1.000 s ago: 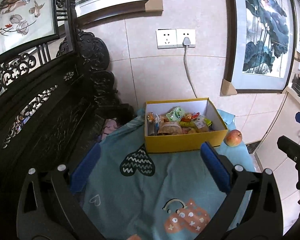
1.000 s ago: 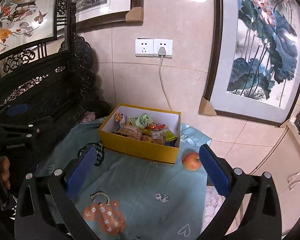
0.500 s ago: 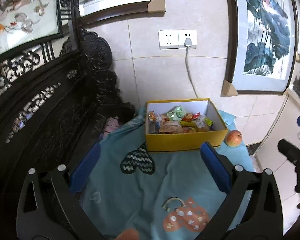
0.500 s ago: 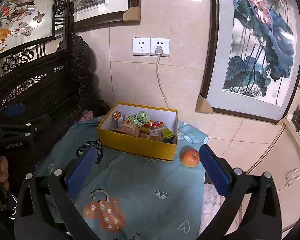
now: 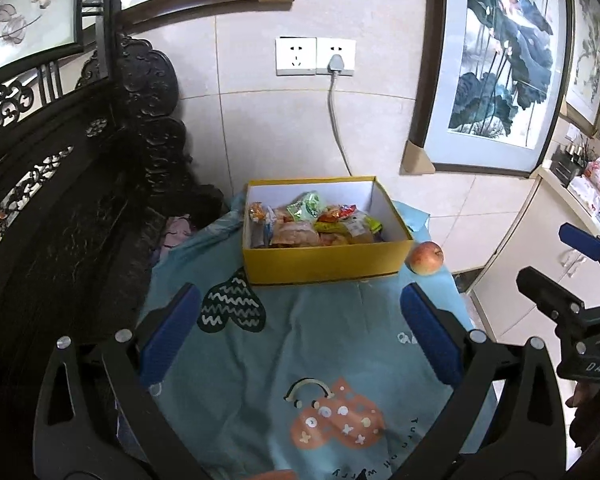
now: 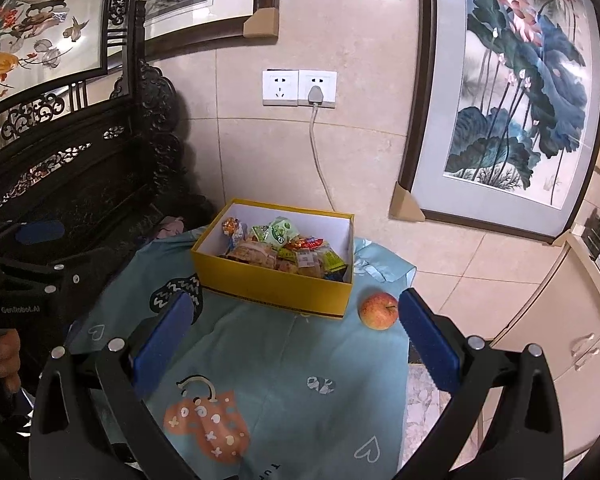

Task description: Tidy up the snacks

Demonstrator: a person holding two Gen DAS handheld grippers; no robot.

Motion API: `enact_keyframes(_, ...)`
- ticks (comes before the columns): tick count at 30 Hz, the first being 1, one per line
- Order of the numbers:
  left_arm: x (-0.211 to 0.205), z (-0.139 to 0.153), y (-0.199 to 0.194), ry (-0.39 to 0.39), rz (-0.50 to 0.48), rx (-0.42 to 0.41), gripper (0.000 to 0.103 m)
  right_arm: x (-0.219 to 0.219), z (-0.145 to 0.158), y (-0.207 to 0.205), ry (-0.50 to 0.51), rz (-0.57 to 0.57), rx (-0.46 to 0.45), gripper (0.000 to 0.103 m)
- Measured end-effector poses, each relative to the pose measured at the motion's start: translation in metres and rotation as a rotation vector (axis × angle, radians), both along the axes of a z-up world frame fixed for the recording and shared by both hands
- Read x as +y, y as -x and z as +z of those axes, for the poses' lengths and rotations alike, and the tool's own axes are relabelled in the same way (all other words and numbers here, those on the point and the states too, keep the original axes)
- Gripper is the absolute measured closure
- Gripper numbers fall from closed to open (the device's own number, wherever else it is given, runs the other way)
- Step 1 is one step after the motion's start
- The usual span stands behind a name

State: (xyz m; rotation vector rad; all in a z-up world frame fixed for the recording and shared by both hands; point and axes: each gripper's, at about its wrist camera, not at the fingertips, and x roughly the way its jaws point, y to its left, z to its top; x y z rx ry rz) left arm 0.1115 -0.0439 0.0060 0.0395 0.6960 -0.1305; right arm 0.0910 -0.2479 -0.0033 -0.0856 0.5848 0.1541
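Note:
A yellow box (image 5: pixel 324 266) (image 6: pixel 272 290) with white inner walls stands at the far end of a teal cloth-covered table (image 5: pixel 284 344) (image 6: pixel 292 360). Several wrapped snacks (image 5: pixel 312 224) (image 6: pixel 284 244) lie inside it. A red apple (image 5: pixel 427 258) (image 6: pixel 379 311) rests on the cloth just right of the box. My left gripper (image 5: pixel 300 332) is open, well short of the box, nothing between its blue pads. My right gripper (image 6: pixel 296 336) is open too, nothing in it, with its right pad near the apple. Each gripper shows at the edge of the other's view.
A dark carved wooden bench (image 5: pixel 60 208) (image 6: pixel 80 184) runs along the left. The tiled wall behind holds a socket with a plugged cable (image 5: pixel 334 68) (image 6: pixel 315 94) and framed paintings (image 5: pixel 500 72) (image 6: pixel 512 96). Pale cabinets (image 6: pixel 560 344) stand to the right of the table.
Both views have pulled back and risen slightly, so the box and apple sit a little farther off. Both grippers stay open and hold nothing.

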Motion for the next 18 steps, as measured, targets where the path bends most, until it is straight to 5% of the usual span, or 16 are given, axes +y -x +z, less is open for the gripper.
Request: enact_keyframes(18, 0.0039, -0.0003, -0.0035, -0.013, 0.048, -0.003, 0.002, -0.0016, 0.0012, 0.001, 0.007, -0.007, -0.005, 0.001)
